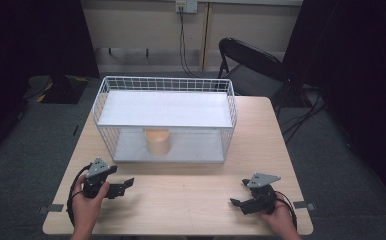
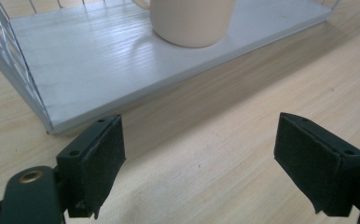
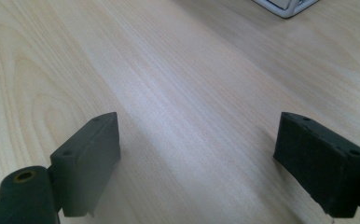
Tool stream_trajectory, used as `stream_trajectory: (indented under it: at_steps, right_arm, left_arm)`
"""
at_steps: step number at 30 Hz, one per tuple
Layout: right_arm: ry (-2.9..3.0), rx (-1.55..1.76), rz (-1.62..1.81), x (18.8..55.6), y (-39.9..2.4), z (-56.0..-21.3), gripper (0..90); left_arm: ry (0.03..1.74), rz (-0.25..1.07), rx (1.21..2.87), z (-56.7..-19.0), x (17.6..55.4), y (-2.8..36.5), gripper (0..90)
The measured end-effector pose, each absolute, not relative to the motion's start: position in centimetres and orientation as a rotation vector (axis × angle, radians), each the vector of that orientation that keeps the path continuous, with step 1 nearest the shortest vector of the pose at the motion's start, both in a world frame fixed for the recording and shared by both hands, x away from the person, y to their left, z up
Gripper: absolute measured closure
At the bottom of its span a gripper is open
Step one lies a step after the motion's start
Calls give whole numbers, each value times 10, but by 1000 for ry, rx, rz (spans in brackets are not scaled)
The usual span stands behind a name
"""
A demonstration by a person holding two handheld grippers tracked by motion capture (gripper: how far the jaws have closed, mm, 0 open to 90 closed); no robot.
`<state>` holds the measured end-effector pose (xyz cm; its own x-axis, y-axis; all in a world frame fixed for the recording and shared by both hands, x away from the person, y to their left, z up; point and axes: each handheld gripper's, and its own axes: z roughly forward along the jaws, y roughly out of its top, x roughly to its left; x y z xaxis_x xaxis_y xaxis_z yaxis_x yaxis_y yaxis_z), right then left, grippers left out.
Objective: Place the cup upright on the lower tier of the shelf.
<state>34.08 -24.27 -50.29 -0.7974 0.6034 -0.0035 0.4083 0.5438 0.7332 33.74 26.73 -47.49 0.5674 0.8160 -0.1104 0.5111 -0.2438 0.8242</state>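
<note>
I read this as the approach step: my left gripper [image 1: 126,184] sits near the front left corner of the tabletop [image 1: 191,200], its jaws spread wide with nothing between them, aimed at the cup [image 1: 157,141]. The cup stands upright on the lower board of the wire shelf [image 1: 101,100], about mid-length and close to that board's front edge. In the left gripper view the cup [image 2: 192,21] is ahead and a little right of centre, with bare wood between the pads and the board's lip.

My right gripper [image 1: 237,201] rests near the front right corner, jaws likewise wide and empty (I judge it idle for now).

Next I would need to carry the left gripper forward and rightward, level, through the shelf's open front. The upper board overhangs the cup, so headroom looks tight; the wire side panel [image 2: 10,70] stands to the left. The front strip of tabletop offers free room.
</note>
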Motion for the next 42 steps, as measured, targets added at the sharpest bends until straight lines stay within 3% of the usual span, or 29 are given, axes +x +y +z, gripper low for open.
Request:
stream_trajectory:
  at_steps: [22,42]
  right_arm:
    - [2527,846,1101,341,-243,-503,136]
    - [2527,846,1101,341,-243,-503,136]
  left_arm:
    - [1104,442,1967,-492,328,293,161]
    - [1092,462,2089,-502,324,290,163]
